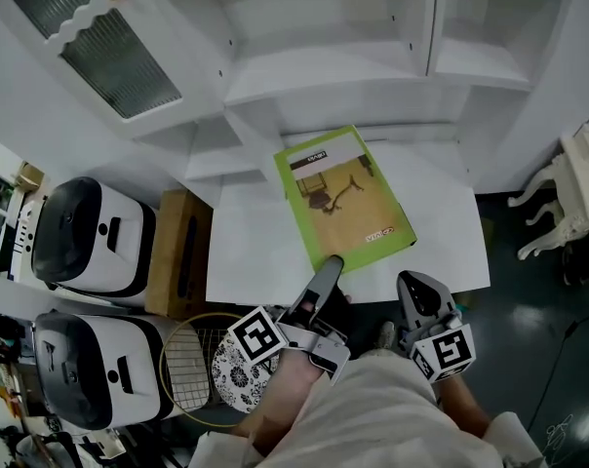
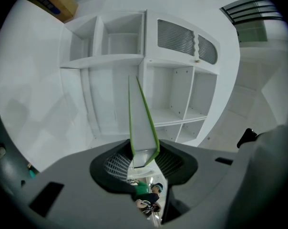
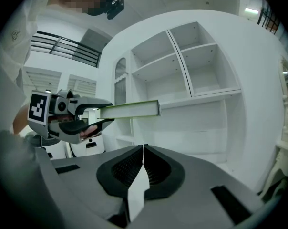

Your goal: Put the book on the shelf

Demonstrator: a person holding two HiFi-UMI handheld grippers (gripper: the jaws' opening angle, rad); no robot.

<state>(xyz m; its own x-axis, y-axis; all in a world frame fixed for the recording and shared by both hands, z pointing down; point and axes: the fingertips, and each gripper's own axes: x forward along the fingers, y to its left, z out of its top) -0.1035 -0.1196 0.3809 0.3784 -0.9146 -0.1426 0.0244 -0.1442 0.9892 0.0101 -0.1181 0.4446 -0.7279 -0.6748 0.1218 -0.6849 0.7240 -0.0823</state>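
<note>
A white shelf unit (image 1: pixel 324 76) of smooth painted board fills the top of the head view. It has open square compartments and, at 10 o'clock, a door (image 1: pixel 99 37) with ribbed glass in a scalloped frame. Below it lies a flat white tabletop (image 1: pixel 255 252). At 8 and 9 o'clock from the tabletop stand two rounded white appliances with glossy black tops (image 1: pixel 85 237), with a brown box (image 1: pixel 182 252) just beside the upper one. The book (image 1: pixel 348 198) is a thin rectangle with a bright green cover and a tan picture. It lies flat, cover up, over the tabletop at the shelf's foot, its long axis running from 5 o'clock near the person to 11 o'clock toward the shelf. In the right gripper view it hangs level in the air, pale page edges showing. The left gripper (image 1: pixel 329 266) is clamped on the book's near corner, ridged black pads pressed on both covers. The right gripper (image 1: pixel 412 281) sits at 4 o'clock from the book, apart from it — its jaws closed together on nothing.
</note>
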